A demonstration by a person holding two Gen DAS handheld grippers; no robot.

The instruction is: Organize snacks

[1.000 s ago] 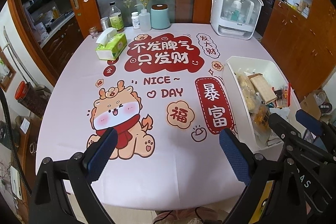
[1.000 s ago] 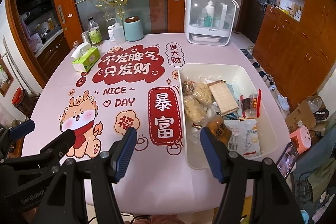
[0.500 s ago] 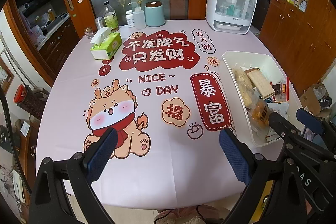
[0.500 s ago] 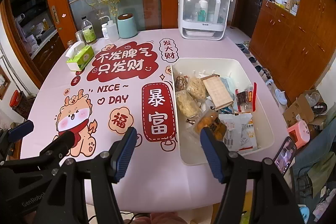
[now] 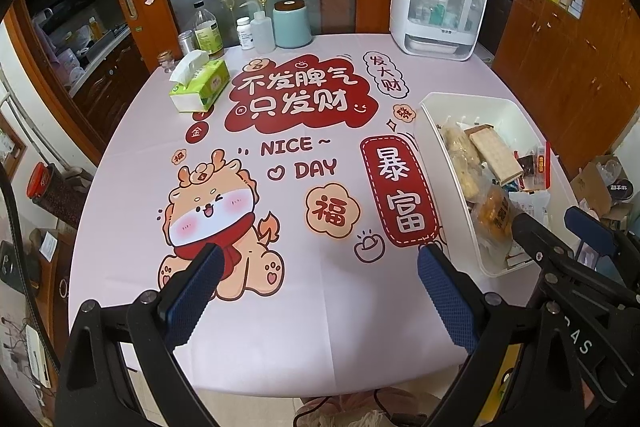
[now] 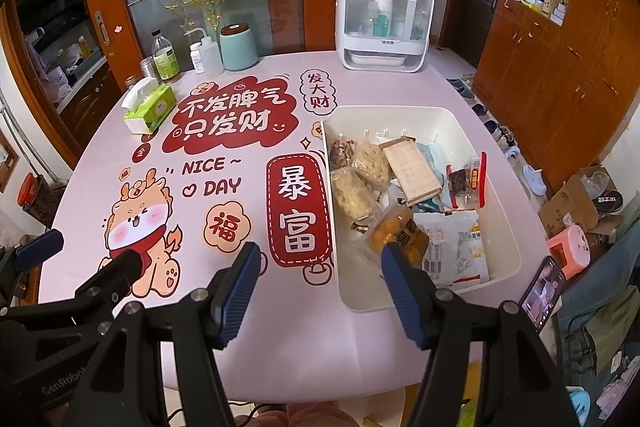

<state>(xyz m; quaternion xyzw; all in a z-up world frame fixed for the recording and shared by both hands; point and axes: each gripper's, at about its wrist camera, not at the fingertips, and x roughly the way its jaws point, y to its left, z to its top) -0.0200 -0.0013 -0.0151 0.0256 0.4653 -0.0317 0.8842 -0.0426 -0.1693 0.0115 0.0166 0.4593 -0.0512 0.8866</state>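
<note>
Jaws of both grippers gape over the tablecloth's (image 5: pixel 328 311) near edge, beside the bin (image 6: pixel 508 247).

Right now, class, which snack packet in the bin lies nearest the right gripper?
The orange packet, just beyond its right finger; the others lie farther back.

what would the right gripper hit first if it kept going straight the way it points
Probably the near left corner of the white plastic snack bin, which sits just ahead of the open right gripper; depth is unclear.
</note>
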